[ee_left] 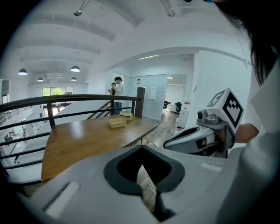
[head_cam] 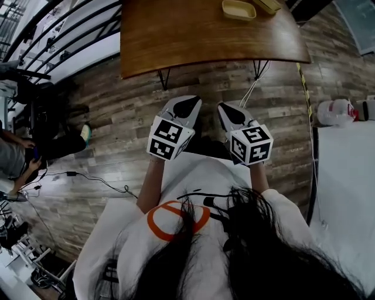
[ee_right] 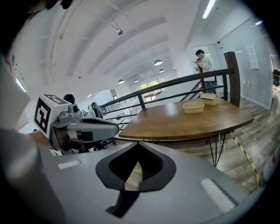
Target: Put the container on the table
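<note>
Both grippers are held up close to the person's chest, side by side, out over the wood floor (head_cam: 117, 99). The left gripper (head_cam: 188, 99) has its jaws pressed together with nothing in them. The right gripper (head_cam: 227, 107) is the same deal, closed and empty. The table (head_cam: 199, 41) is straight ahead at 12 o'clock, well apart from both of them. The container (head_cam: 238, 10) sits on the tabletop near its far edge, about 1 o'clock from the grippers. A second container (head_cam: 268, 4) is just beside it, a bit further toward 1 o'clock. A black railing (ee_left: 65, 99) runs behind the table, and someone (ee_right: 204, 61) is standing beyond it.
</note>
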Motion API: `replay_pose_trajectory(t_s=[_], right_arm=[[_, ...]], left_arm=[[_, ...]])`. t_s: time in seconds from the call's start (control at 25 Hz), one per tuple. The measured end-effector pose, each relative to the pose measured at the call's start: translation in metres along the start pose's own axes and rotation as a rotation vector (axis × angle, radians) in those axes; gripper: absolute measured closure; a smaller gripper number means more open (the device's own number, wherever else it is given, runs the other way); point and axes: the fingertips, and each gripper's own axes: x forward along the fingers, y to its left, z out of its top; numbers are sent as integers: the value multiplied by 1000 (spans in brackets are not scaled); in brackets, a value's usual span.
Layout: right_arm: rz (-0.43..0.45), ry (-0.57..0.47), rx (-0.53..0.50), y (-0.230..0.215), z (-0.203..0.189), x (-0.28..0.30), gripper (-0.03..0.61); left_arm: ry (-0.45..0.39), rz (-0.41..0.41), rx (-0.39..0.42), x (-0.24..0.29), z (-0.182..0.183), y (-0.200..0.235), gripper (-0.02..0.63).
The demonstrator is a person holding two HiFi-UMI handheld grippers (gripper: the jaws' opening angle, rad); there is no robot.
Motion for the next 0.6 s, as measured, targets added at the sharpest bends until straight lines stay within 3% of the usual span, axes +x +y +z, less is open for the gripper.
replay_pose_trajectory(t_s=[0.6], right_arm=[[30,-7,-78,17,-9,-13,560]], left_arm=[[-14,27,15,-16,-9,-17,614]])
